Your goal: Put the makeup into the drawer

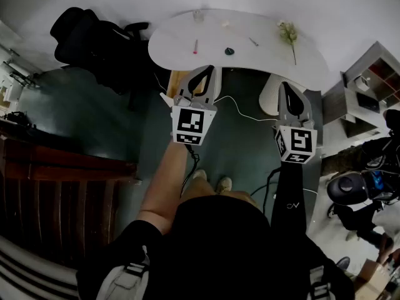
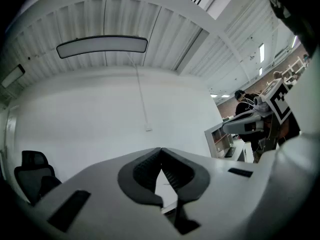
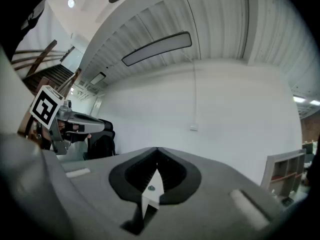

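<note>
Item: left gripper (image 1: 208, 72), being held level at about eleven o'clock from the person's body; its own view is showing the two dark pads meeting at the tips, fully closed, with nothing lying between them. Item: right gripper (image 1: 283, 86), being held level at about one o'clock, near the other and apart from it; its jaws are likewise pressing tip to tip and gripping nothing. Item: white curved table (image 1: 312, 64), standing at twelve o'clock beyond both grippers, neither of which is touching it. Item: makeup pieces, all lying loose on that tabletop: a pink stick (image 1: 195, 46) at the table's nine o'clock side, a dark teal piece (image 1: 229, 51) just right of it towards the near edge, a slim small piece (image 1: 253, 41) near the centre, a clear small container (image 1: 198, 15) and a pale bit (image 1: 225, 24) towards the far edge; each is too small to be identified further. Item: flower sprig (image 1: 289, 37), lying at the table's three o'clock side. Item: black office chair (image 1: 94, 42), standing at ten o'clock. Item: open shelf unit (image 1: 369, 86), standing at two o'clock. Item: white cable (image 1: 240, 108), trailing over the dark floor between the grippers.
</note>
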